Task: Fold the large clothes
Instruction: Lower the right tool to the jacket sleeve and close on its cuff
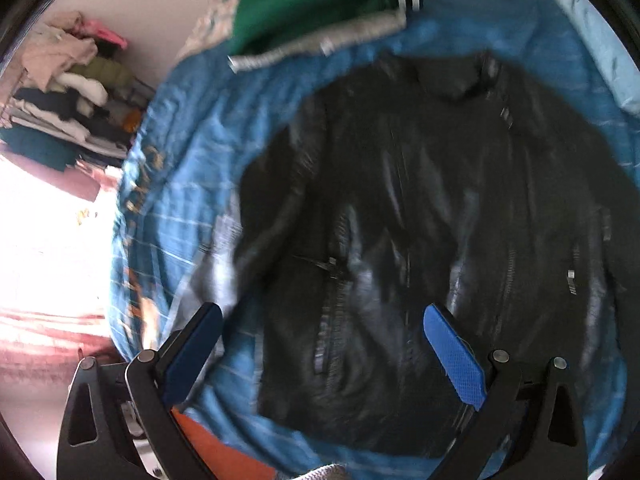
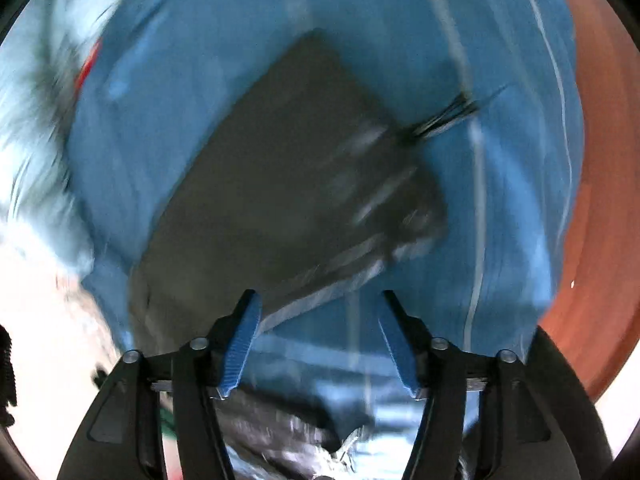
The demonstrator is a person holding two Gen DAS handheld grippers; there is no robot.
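A black shiny jacket (image 1: 420,220) lies spread flat, front up, on a blue checked bedspread (image 1: 192,168). My left gripper (image 1: 324,314) hangs above the jacket's lower left part, jaws wide open, with nothing between the blue pads (image 1: 454,356). In the blurred right wrist view a dark flat part of the jacket (image 2: 280,184) lies on the same blue spread (image 2: 500,200). My right gripper (image 2: 319,298) is over that part's near edge and stands open and holds nothing.
A green garment with white stripes (image 1: 296,0) lies at the far end of the bed. Shelves with stacked folded clothes (image 1: 68,96) stand at the left by a bright window. An orange-red surface (image 2: 600,200) borders the spread on the right.
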